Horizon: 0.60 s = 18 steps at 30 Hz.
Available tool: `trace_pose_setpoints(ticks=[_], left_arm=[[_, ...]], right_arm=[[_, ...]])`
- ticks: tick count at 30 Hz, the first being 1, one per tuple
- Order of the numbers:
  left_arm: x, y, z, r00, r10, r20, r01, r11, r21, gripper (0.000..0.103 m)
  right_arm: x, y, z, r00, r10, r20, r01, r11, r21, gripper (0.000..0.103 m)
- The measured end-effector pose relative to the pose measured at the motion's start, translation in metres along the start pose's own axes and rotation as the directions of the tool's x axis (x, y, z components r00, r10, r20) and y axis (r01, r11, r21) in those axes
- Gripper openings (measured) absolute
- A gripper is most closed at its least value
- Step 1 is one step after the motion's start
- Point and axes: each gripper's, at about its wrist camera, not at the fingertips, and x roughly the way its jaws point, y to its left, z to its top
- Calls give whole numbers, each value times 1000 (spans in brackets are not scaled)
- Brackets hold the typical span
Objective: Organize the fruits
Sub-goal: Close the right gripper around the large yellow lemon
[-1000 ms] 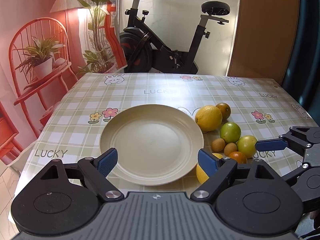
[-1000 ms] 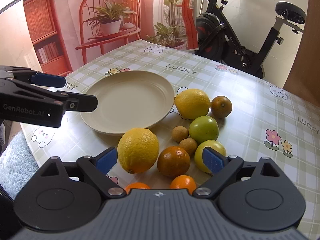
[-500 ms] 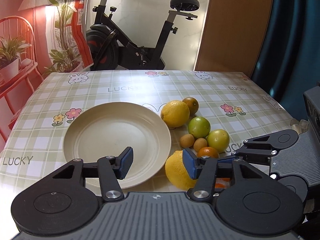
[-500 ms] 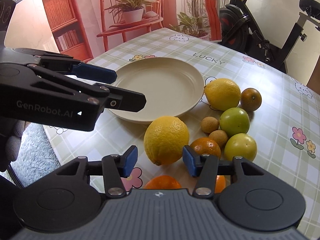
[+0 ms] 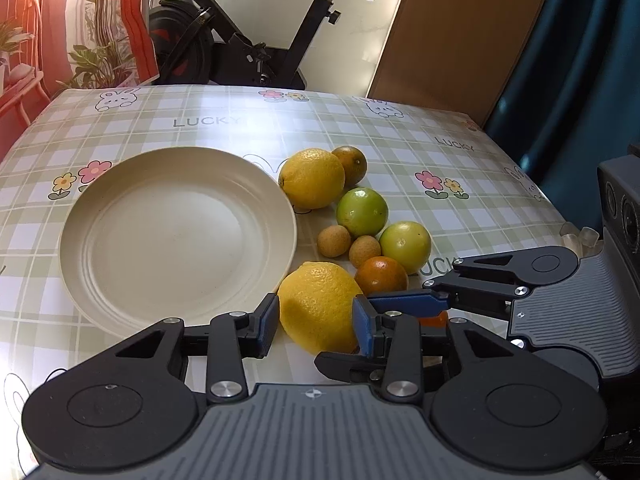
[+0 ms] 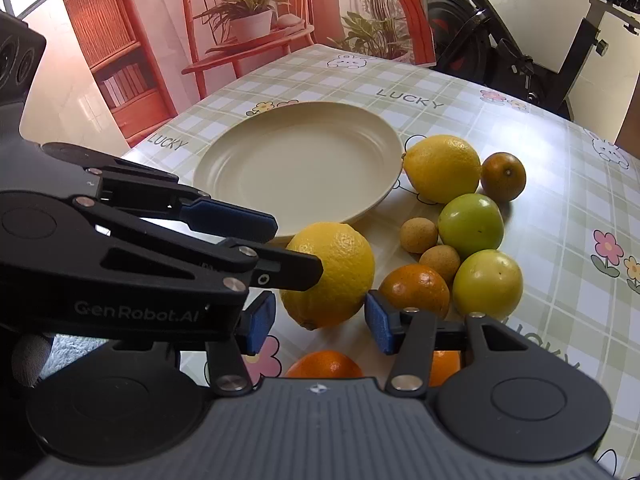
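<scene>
Now the near lemon (image 5: 320, 306) lies on the tablecloth (image 5: 400, 132) just beside the plate (image 5: 120, 280), its long axis pointing roughly from the plate toward the near edge. It sits directly ahead of the left gripper (image 5: 316, 322), whose blue pads stand apart on both sides of it (whether they touch the peel, I cannot tell). I judge this hand is nearer. The right gripper (image 6: 318, 322) hovers low behind the same fruit, its fingers also apart, holding nothing. The plate carries no fruit yet.
</scene>
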Motion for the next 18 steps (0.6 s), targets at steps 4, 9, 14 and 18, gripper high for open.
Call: trace_pose_setpoints(ticks=[4, 9, 14, 18], left_arm=[[2, 3, -1, 1000, -26, -17, 25, 999, -38, 42], [7, 9, 0, 999, -49, -23, 47, 994, -97, 46], [12, 11, 0, 998, -49, -45, 43, 991, -128, 55], [15, 13, 0, 997, -56, -45, 49, 989, -143, 57]], right_arm=[[3, -2, -1, 1000, 2, -4, -2, 1000, 14, 52], [5, -1, -2, 1000, -8, 0, 8, 1000, 20, 53], [6, -2, -3, 1000, -15, 14, 15, 1000, 27, 55], [8, 0, -1, 1000, -20, 23, 19, 1000, 24, 57]])
